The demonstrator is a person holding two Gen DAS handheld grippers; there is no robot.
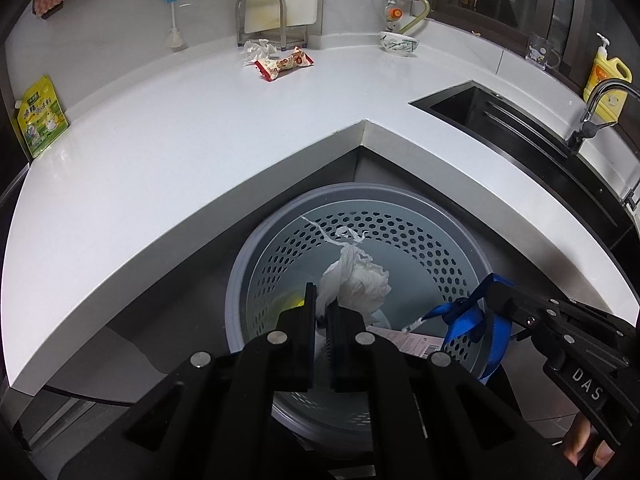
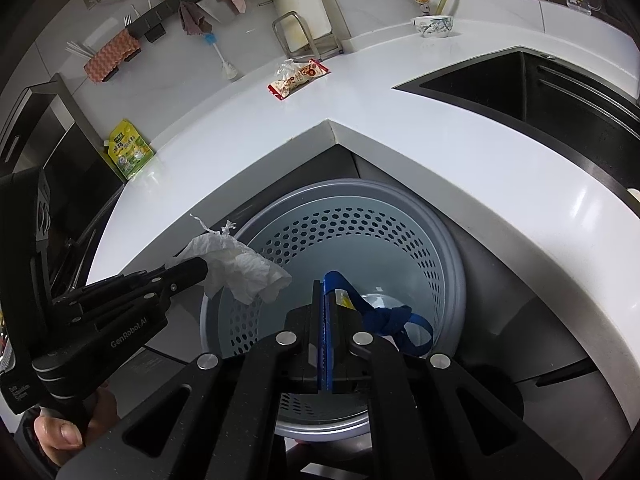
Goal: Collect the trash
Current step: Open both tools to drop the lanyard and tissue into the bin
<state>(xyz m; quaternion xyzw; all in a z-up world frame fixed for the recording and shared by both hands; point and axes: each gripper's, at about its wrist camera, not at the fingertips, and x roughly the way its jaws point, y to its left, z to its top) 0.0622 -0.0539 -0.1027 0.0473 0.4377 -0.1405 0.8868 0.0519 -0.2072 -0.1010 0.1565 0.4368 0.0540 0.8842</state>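
One perforated grey bin [image 1: 400, 240] fills the lower middle of both views, tucked under the inner corner of the white counter [image 1: 180, 140]. Two pieces of trash hang above its opening and two more lie on the counter. The left gripper [image 1: 322, 312], at the bottom centre of the left wrist view, has its jaws clenched almost together on one crumpled white tissue [image 1: 356, 284], which sticks out past the fingertips over the bin's mouth. The right gripper [image 2: 326, 308], at the bottom centre of the right wrist view, has its jaws pressed tight on one blue strap [image 2: 400, 320], whose knotted loop droops into the bin. Inside the bin, some paper and a yellow scrap show, too hidden to count. In the upper middle of the frame, one red-and-white snack wrapper [image 1: 284, 63] lies on the counter, touching one crumpled tissue wad [image 1: 256, 50] behind it. One patterned bowl [image 1: 399, 43] stands further right, and one black sink [image 1: 512, 120] is at the right edge.
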